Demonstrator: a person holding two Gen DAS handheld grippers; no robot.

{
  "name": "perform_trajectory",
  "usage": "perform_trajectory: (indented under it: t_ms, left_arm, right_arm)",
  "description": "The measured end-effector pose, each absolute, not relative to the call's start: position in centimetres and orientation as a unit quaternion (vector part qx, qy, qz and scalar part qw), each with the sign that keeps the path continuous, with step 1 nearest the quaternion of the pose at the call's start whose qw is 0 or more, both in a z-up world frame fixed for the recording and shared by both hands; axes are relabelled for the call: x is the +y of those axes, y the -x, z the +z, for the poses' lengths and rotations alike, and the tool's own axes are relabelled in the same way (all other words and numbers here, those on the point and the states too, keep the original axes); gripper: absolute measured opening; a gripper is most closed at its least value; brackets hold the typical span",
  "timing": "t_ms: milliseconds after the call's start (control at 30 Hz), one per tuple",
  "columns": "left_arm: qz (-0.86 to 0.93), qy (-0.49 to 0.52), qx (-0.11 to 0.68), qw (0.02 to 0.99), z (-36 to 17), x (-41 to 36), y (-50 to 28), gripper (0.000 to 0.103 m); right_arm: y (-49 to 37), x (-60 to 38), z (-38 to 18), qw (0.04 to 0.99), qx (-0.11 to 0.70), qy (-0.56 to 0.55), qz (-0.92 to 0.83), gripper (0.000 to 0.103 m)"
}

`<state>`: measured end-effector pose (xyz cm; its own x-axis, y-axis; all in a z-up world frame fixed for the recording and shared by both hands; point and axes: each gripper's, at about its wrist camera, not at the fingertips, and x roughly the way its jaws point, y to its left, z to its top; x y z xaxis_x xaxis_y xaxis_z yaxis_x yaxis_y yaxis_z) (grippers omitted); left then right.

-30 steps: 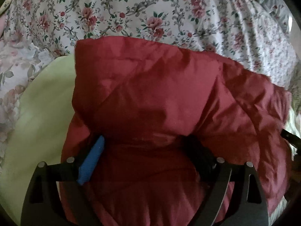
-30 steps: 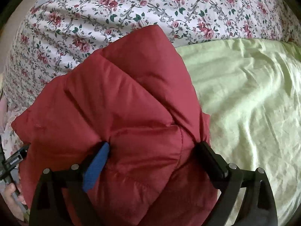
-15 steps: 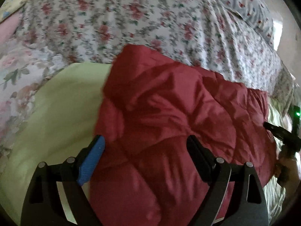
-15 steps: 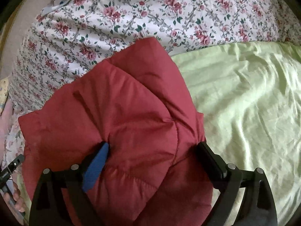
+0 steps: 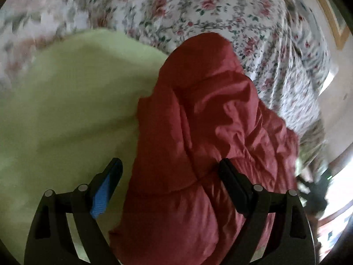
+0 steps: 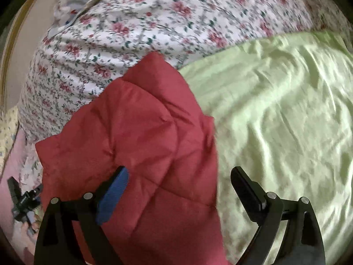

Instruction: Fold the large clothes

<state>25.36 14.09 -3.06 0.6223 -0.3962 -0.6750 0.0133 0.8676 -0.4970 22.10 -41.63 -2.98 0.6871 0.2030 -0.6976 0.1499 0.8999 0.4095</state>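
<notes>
A red quilted puffer jacket [image 5: 198, 137] lies folded into a thick bundle on a light green sheet [image 5: 66, 101]. It also shows in the right wrist view [image 6: 141, 145]. My left gripper [image 5: 169, 172] is open and hovers over the jacket's left edge; its blue-padded finger is over the green sheet and its black finger over the jacket. My right gripper [image 6: 178, 181] is open over the jacket's right edge; its blue-padded finger is over the jacket and its black finger over the green sheet [image 6: 275, 119]. Neither holds anything.
A floral bedspread [image 5: 220, 15] covers the bed beyond the jacket and shows in the right wrist view too [image 6: 136, 26]. The other hand-held gripper shows at the right edge [image 5: 313, 190] and at the lower left [image 6: 24, 201].
Both grippers had the jacket bulging between their fingers; now both are pulled back and apart from it. The left one swung left, the right one swung right. The jacket lies flatter.
</notes>
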Motion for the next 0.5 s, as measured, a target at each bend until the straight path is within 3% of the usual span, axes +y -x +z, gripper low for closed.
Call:
perform_trajectory:
  t_ms: [500]
  left_arm:
    - [-0.195,0.321,0.456,0.807,-6.6,12.9,-27.5,0.091]
  right_arm:
    - [-23.8,-41.4,-7.5,0.825,0.43,-0.35,0.104,0.093]
